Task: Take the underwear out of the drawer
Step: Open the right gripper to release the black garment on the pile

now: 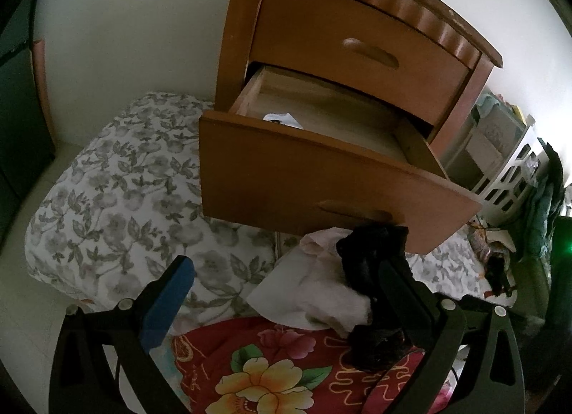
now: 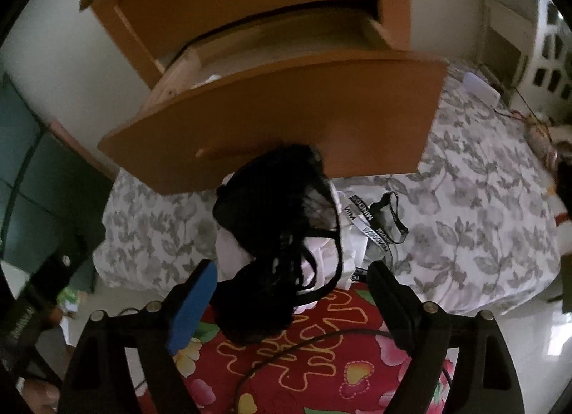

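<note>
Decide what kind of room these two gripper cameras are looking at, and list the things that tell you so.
Most likely a bedroom. A wooden nightstand stands with its lower drawer pulled open, floral bedding lies beside it, and a pile of underwear sits in front of the drawer.

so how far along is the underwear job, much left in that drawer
Done: the lower drawer is pulled open, and a pile of garments lies on the bed, black underwear on top of white pieces.
In hand: nothing; the right gripper stands open around the black item, and the left gripper is open too.
Left: one white item shows in the drawer; the rest of its floor is partly hidden.
</note>
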A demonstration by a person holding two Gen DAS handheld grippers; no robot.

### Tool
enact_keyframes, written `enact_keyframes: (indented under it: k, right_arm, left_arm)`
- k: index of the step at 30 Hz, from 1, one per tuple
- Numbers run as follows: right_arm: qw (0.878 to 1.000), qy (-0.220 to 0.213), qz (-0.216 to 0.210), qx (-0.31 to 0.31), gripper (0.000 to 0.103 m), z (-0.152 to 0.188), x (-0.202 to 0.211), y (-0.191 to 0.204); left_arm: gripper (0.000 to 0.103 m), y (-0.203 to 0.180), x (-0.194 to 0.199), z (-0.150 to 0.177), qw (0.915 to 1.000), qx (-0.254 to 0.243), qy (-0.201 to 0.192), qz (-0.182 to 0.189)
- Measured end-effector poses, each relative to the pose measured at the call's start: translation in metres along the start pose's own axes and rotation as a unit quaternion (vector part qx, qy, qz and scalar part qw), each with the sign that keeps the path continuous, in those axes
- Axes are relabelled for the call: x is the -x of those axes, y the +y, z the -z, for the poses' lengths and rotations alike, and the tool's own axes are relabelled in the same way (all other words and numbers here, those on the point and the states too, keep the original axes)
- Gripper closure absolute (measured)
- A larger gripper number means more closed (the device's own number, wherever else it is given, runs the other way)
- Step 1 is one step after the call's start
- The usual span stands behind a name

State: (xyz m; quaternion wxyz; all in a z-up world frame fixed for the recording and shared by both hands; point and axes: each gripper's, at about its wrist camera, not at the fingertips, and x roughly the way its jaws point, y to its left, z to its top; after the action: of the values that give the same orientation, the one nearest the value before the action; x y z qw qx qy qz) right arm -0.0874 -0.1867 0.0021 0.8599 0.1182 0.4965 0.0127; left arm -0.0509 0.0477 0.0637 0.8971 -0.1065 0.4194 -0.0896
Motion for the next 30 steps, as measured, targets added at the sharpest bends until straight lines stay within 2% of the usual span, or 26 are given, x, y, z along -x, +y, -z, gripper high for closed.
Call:
enact_keyframes:
  k: [6, 8, 10, 12, 21, 30]
  right_arm:
    - [0.999, -0.025, 0.029, -0.006, 0.015, -0.005, 0.011, -0.006]
    - [0.999, -0.033, 0.036, -0.002, 0.014, -0.005, 0.012, -0.004]
    - [0.999, -0.037, 0.035, 0.001, 0.005, -0.005, 0.011, -0.004]
    - [0.998, -0.040, 0.038, 0.006, 0.000, -0.003, 0.010, -0.003]
    - [0.997, -0.055, 0.045, 0.016, 0.000, -0.003, 0.014, -0.002]
    - [0.996, -0.070, 0.044, 0.027, 0.000, -0.010, 0.009, 0.001]
  left_arm:
    - [0.000, 0.001, -0.002, 0.001, 1.0000, -0.007, -0.002, -0.005]
    - [0.000, 0.002, -0.003, 0.002, 0.9998, -0.009, -0.008, -0.017]
    - [0.000, 0.001, -0.002, 0.002, 0.9995, -0.015, -0.013, -0.024]
    - [0.000, 0.001, -0.001, 0.002, 0.9992, -0.018, -0.020, -0.030]
    - [0.000, -0.002, -0.002, 0.002, 0.9986, -0.028, -0.024, -0.038]
    - [0.000, 0.006, -0.005, -0.001, 0.9990, -0.009, -0.039, -0.017]
